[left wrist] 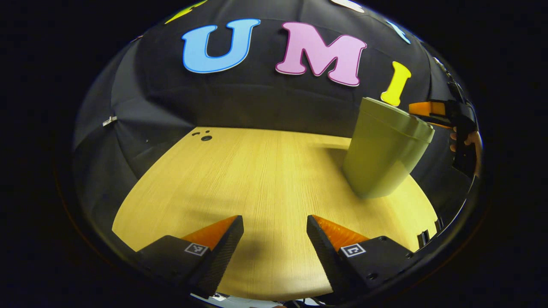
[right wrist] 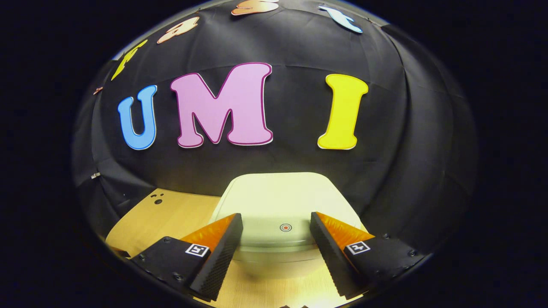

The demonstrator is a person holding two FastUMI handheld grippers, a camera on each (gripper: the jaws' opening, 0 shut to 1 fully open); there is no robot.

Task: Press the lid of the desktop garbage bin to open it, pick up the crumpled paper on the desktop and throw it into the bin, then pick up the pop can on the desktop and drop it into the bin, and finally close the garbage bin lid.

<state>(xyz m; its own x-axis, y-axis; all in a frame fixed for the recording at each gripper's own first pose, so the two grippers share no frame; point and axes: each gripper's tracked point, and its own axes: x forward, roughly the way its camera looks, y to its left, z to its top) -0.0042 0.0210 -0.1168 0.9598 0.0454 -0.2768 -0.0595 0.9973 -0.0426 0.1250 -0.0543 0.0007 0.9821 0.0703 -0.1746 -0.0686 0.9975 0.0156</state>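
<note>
A pale green desktop bin (left wrist: pixel 383 152) stands on the wooden table (left wrist: pixel 257 179) at the right of the left gripper view, its lid down. My left gripper (left wrist: pixel 275 239) is open low over bare tabletop, well left of the bin. In the right gripper view the bin's closed lid (right wrist: pixel 278 201) lies just ahead and below, with a small round red mark (right wrist: pixel 285 227) near its front edge. My right gripper (right wrist: pixel 276 237) is open and hovers above that front edge, the mark between its fingers. That right gripper (left wrist: pixel 445 115) and the hand holding it appear above the bin in the left gripper view.
Black cloth walls close off the back and sides of the table. A few small dark holes (left wrist: pixel 205 137) mark the table's far left corner. Bare wood spreads left of the bin.
</note>
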